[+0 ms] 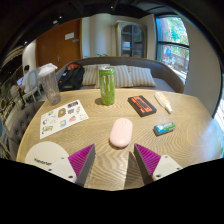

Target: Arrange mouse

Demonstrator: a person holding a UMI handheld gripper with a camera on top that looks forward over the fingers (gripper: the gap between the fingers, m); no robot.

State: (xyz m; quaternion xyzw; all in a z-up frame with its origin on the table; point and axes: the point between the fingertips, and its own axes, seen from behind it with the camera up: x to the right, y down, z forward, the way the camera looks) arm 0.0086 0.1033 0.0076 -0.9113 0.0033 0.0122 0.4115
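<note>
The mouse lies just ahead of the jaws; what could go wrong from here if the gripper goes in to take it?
1. The pink mouse is smooth and rounded, so it might slip out as the open gripper closes.
2. The tall green can stands upright beyond the mouse; a forward push could tip it.
3. The white disc lies close beside the left finger and might get nudged.

Soft window daylight, fisheye-warped edges
</note>
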